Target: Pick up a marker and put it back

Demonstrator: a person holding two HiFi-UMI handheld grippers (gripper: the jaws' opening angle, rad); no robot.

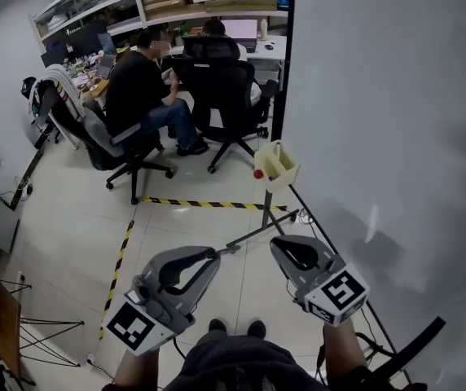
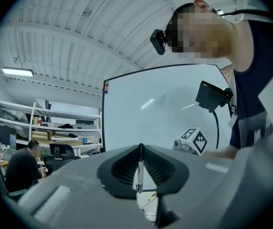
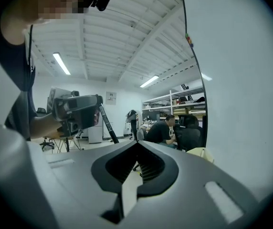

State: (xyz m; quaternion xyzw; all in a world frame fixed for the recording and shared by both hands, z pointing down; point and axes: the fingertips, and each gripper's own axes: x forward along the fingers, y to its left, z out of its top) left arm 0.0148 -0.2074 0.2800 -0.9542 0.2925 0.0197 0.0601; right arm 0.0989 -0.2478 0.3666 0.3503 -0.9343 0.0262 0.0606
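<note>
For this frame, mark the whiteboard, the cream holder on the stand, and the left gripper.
whiteboard [image 1: 388, 96], head view, bare middle of its surface.
cream holder [image 1: 285, 168], head view, its front wall.
left gripper [image 1: 213, 254], head view, tip of its closed jaws.

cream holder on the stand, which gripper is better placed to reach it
Right, probably. The right gripper sits nearer the cream holder, almost straight below it in the head view; the left gripper is off to the side. Both are shut.
</note>
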